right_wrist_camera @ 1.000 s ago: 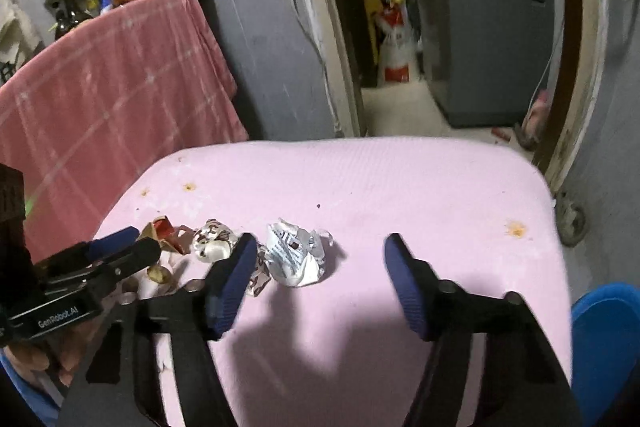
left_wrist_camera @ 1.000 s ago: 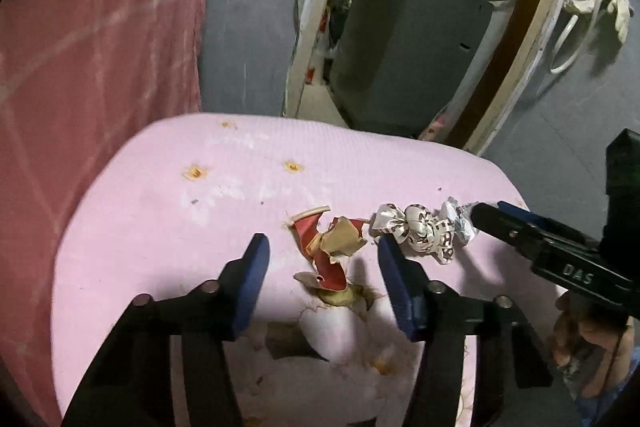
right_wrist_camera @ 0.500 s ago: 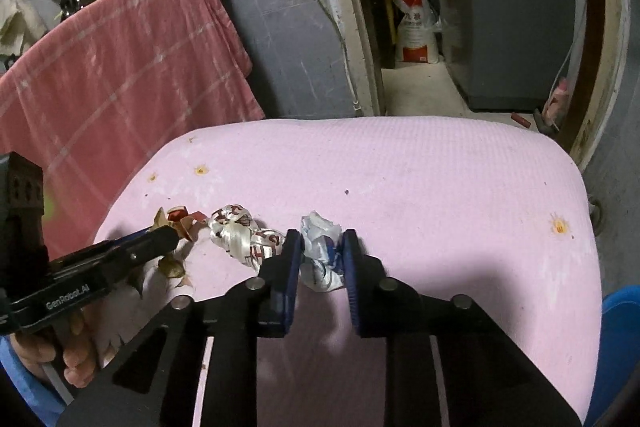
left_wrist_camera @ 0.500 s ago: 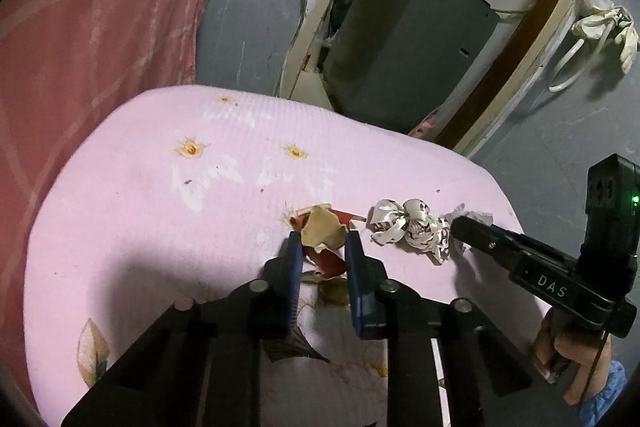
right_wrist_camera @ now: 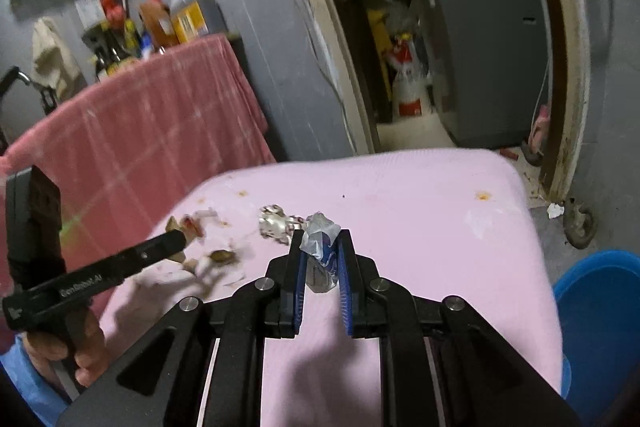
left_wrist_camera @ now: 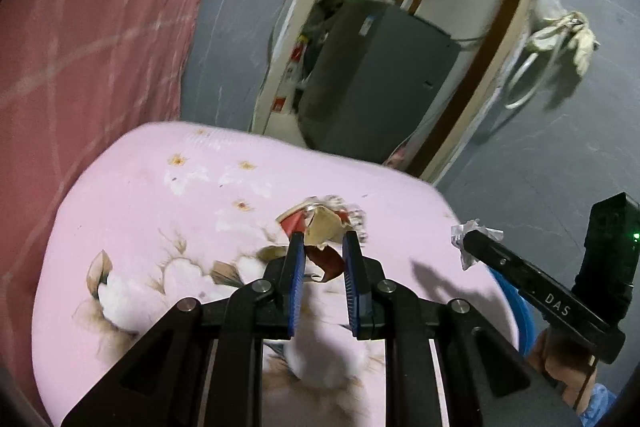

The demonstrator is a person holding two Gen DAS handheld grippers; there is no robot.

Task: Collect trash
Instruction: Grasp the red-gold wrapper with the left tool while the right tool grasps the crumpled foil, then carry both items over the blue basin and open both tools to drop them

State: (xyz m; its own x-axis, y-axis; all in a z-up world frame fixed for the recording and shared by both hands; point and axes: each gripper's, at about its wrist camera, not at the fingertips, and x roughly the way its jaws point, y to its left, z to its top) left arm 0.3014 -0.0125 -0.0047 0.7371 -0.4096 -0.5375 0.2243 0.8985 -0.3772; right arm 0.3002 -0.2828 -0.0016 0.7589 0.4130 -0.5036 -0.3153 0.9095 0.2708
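My left gripper (left_wrist_camera: 320,241) is shut on a crumpled red and tan wrapper (left_wrist_camera: 320,227) and holds it above the pink cushioned table (left_wrist_camera: 160,211). My right gripper (right_wrist_camera: 320,239) is shut on a crumpled silver and blue wrapper (right_wrist_camera: 320,251), also lifted off the table (right_wrist_camera: 420,211). In the left wrist view the right gripper (left_wrist_camera: 468,239) shows at the right with the silver wrapper (left_wrist_camera: 472,229) at its tip. A white patterned wrapper (right_wrist_camera: 276,223) still lies on the table. The left gripper (right_wrist_camera: 176,239) shows at the left in the right wrist view.
A blue bin (right_wrist_camera: 596,299) stands on the floor at the table's right side, its rim also in the left wrist view (left_wrist_camera: 520,311). A pink cloth-covered stand (right_wrist_camera: 140,135) with bottles is at the left. A grey cabinet (left_wrist_camera: 380,91) stands in the doorway behind.
Both grippers closed on their wrappers and have lifted them off the table. The right gripper has moved right, toward the blue bin.
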